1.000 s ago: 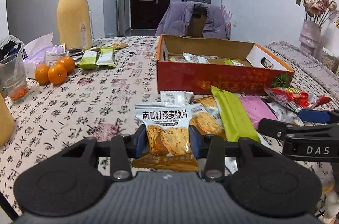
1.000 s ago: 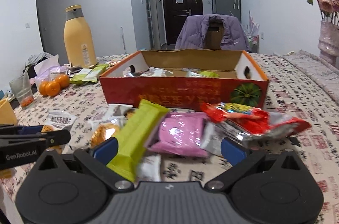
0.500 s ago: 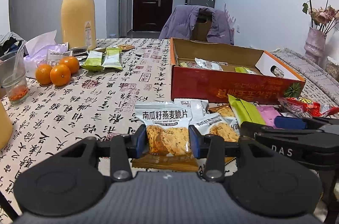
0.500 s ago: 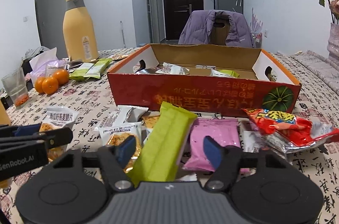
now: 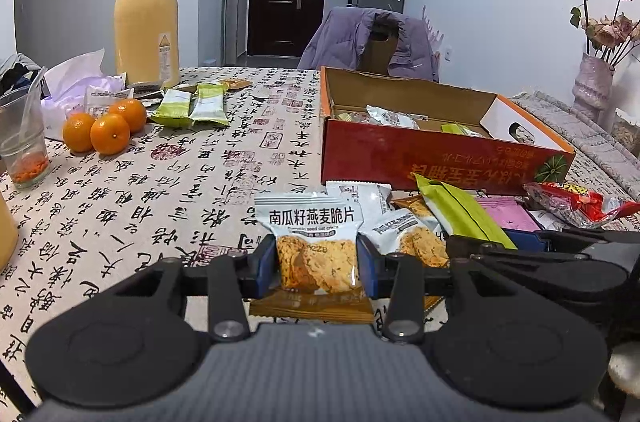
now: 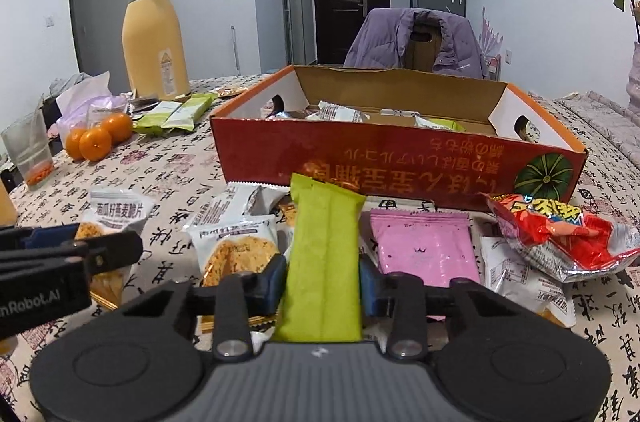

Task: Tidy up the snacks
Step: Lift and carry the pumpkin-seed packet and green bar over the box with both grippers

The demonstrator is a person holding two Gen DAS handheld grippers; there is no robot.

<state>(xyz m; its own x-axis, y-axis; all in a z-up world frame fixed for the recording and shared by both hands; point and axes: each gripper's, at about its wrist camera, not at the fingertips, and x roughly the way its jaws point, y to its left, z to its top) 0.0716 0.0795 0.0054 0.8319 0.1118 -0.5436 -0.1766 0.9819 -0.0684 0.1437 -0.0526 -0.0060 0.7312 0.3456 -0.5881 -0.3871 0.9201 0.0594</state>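
My left gripper (image 5: pixel 316 258) is shut on a white oat-crisp packet (image 5: pixel 308 218) and holds it upright just above the tablecloth. In the right wrist view, my right gripper (image 6: pixel 323 278) is shut on a long lime-green snack packet (image 6: pixel 324 222), with the blue pads pressing on both its sides. Both grippers are in front of the open red cardboard box (image 6: pixel 400 158), which holds a few packets. Beside the green packet lie another oat-crisp packet (image 6: pixel 236 250), a pink packet (image 6: pixel 420 246) and a red crinkly bag (image 6: pixel 560 234).
At the far left of the table stand a tall yellow bottle (image 5: pixel 146 14), three oranges (image 5: pixel 108 126), a plastic cup (image 5: pixel 22 138) and two pale green packets (image 5: pixel 192 106). A vase of dried flowers (image 5: pixel 592 82) is at the right, and a chair with a purple jacket (image 5: pixel 372 42) is behind the box.
The right gripper's jaws went from wide open to shut on the green packet as it moved in on the pile. The left gripper kept its grip and drifted slightly.
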